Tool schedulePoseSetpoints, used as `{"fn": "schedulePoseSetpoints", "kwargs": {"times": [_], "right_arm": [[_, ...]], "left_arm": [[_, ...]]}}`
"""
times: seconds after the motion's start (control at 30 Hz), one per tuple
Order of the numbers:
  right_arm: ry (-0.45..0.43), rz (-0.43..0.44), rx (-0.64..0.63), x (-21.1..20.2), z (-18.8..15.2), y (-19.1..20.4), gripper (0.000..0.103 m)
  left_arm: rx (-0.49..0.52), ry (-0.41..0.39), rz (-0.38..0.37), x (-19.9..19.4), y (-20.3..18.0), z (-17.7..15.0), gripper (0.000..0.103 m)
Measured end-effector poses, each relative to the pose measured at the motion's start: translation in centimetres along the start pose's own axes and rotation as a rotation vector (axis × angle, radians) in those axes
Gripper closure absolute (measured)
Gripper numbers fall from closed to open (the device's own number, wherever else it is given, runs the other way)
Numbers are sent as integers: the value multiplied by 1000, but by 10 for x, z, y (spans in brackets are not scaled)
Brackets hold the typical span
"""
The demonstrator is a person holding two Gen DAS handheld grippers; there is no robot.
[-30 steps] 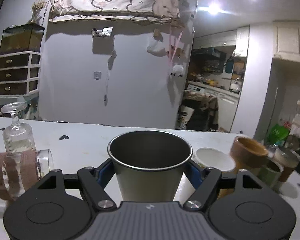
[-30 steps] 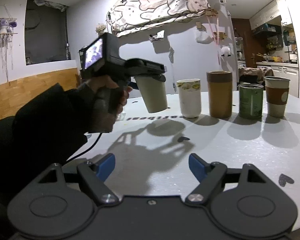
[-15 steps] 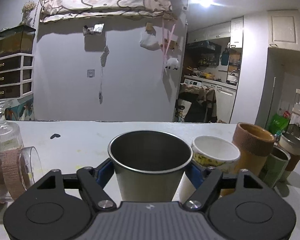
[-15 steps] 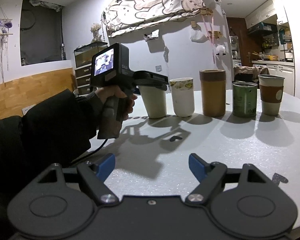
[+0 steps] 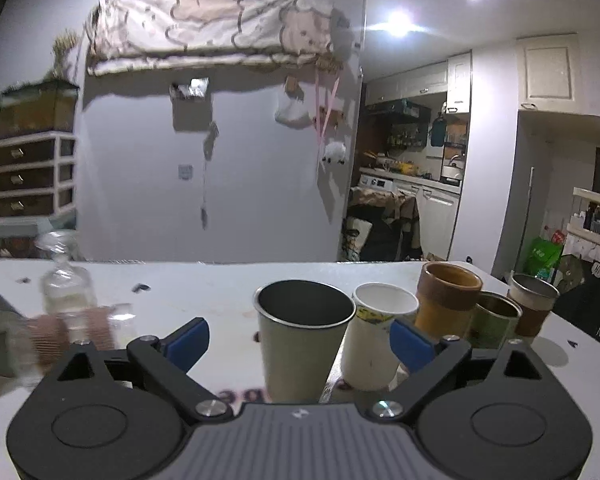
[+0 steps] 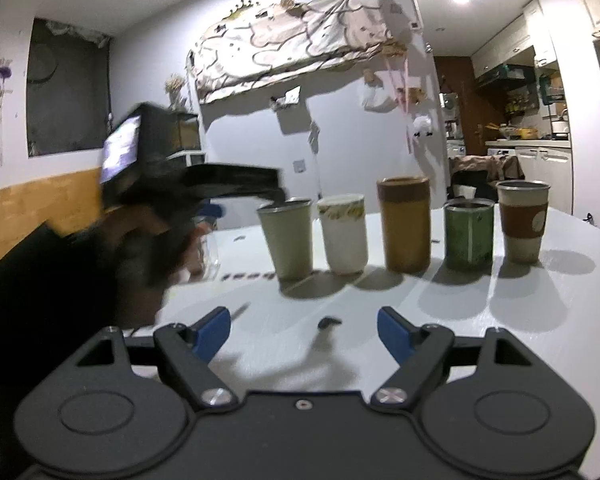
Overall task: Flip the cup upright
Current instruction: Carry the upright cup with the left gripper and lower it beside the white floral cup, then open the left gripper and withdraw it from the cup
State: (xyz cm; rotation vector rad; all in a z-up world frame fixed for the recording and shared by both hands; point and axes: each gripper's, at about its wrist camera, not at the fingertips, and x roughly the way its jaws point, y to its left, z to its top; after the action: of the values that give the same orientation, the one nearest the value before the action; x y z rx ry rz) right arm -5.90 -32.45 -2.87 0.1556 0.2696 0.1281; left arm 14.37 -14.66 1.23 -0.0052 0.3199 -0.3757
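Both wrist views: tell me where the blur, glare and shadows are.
Left wrist view: the lying glass at far left is smeared by motion, the steel cup stays sharp, and two ceiling lights flare. Right wrist view: the left gripper and the hand holding it are blurred; the cup row casts soft shadows toward the camera on the table.

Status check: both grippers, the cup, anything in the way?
Left gripper open, off the steel cup. Cup upright on table, beside white cup. Right gripper open, empty.

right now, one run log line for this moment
steel cup: upright on table, first in cup row | left gripper: open, off cup | right gripper: open, empty
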Motion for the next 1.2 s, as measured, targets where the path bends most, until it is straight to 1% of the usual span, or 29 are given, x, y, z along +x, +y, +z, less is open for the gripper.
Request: {"fn": "schedulePoseSetpoints", "kwargs": {"times": [0.1,0.2,0.3,0.37,0.47,0.57,0.7,0.77,0.93,1.03,1.2], "right_arm": [[-23,-19,2,-1,7,-1,21],[-42,-40,-4,-1,12,0,21],[-53,-54,-13,-2,15,2,20],[-56,-59,-16,-2,17,3,18],[-51,-64,-20,-1,18,3,16],[-46,-69,-28,-1,18,3,14],[-44,-81,-40,-1,19,5,8],[-42,-90,-42,-1,19,4,6],[-32,-107,-52,0,19,5,0],[-29,-124,-69,-1,17,8,0],[-23,-151,-79,-2,17,10,0]], "left_arm": [[33,-29,13,-32,-1,-4,6],[47,-38,21,-62,0,-10,6],[35,-27,28,-86,6,-16,4],[26,-14,57,-100,8,-22,3],[18,-15,63,-121,12,-32,0],[19,-34,84,-139,14,-41,0],[40,-47,107,-154,13,-55,0],[36,-42,108,-159,11,-61,0],[20,-20,139,-162,10,-69,0],[7,4,146,-162,14,-71,0],[-10,13,167,-163,19,-73,0]]}}
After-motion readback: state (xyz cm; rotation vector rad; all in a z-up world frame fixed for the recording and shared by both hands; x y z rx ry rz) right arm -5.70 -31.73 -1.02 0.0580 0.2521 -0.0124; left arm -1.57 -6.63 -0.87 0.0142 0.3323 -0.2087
